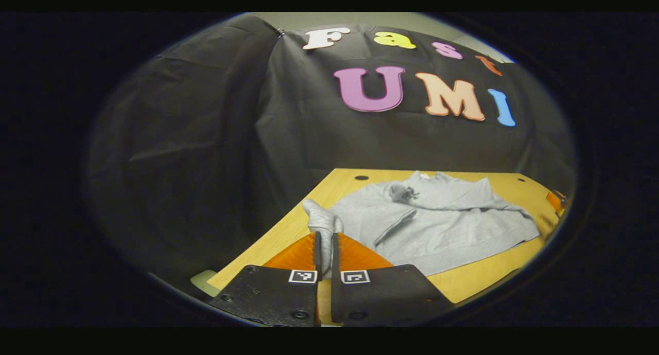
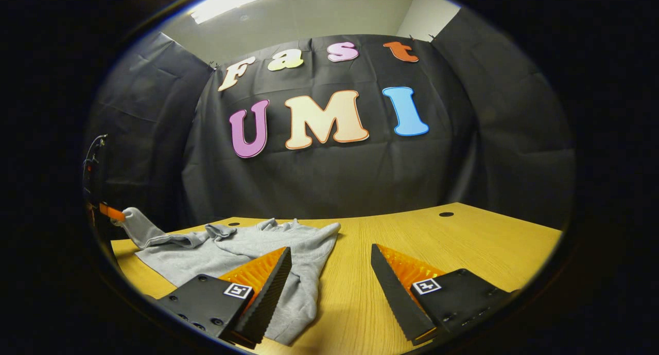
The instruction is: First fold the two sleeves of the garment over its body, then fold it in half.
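Observation:
A grey sweatshirt (image 1: pixel 443 226) lies flat on the wooden table (image 1: pixel 479 280). One sleeve (image 1: pixel 322 221) is raised off the table's left side, and my left gripper (image 1: pixel 324 235) is shut on its cuff. The other sleeve's cuff (image 1: pixel 403 192) rests across the chest. In the right gripper view the sweatshirt (image 2: pixel 247 247) lies to the left, with its held sleeve (image 2: pixel 136 226) pulled up toward an orange finger (image 2: pixel 110 212) at the far left. My right gripper (image 2: pixel 329 249) stands open low over the table (image 2: pixel 463 242), its left finger above the garment's near edge, nothing between its fingers.
The table has small round holes (image 1: pixel 361 177) (image 2: pixel 446 214) near its back edge. Black cloth walls close in behind and on both sides. Bare wood stretches to the right of the sweatshirt in the right gripper view. A pale green object (image 1: pixel 203 280) sits below the table's left edge.

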`<act>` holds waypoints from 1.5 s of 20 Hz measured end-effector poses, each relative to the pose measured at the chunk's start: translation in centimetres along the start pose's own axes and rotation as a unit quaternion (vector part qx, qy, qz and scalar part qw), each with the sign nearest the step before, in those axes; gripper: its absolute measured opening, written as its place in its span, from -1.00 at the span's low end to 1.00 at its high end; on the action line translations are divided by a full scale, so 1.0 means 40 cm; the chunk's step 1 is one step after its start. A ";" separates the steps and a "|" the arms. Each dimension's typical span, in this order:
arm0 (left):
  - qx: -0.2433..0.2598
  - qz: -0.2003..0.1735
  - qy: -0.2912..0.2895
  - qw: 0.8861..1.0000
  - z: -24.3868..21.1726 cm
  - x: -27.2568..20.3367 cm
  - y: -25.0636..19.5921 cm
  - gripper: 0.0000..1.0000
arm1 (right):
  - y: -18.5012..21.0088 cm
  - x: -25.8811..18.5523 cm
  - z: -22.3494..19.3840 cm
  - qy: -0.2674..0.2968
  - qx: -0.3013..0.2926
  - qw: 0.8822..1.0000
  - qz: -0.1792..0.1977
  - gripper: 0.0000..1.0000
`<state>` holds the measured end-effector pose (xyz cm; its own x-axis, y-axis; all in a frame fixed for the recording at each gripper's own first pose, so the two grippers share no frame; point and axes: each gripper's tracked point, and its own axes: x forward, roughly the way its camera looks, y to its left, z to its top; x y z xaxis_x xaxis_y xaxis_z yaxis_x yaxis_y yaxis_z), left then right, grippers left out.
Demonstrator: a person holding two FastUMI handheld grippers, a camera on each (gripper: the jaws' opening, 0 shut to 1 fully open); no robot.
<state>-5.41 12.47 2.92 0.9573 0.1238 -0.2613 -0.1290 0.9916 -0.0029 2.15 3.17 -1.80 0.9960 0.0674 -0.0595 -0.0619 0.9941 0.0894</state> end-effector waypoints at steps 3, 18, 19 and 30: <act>0.016 -0.063 -0.043 0.997 0.134 0.061 -0.137 -0.96 | -0.003 -0.001 0.000 0.000 0.007 1.000 0.000 0.84; 0.069 -0.317 -0.055 0.944 0.265 0.292 -0.919 -0.96 | -0.001 -0.003 0.000 0.000 -0.003 1.000 -0.003 0.92; 0.074 -0.326 -0.042 0.941 0.241 0.310 -0.962 -0.96 | -0.002 -0.002 0.000 0.000 -0.001 1.000 -0.003 0.92; 0.078 -0.365 0.013 0.928 0.110 0.384 -1.151 -1.00 | -0.017 0.002 0.004 0.001 -0.005 1.000 -0.002 0.92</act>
<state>16.39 -31.13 3.29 0.7683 -0.5812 -0.2682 0.5915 0.8048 -0.0498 2.30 2.47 -1.72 0.9961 0.0644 -0.0608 -0.0595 0.9951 0.0792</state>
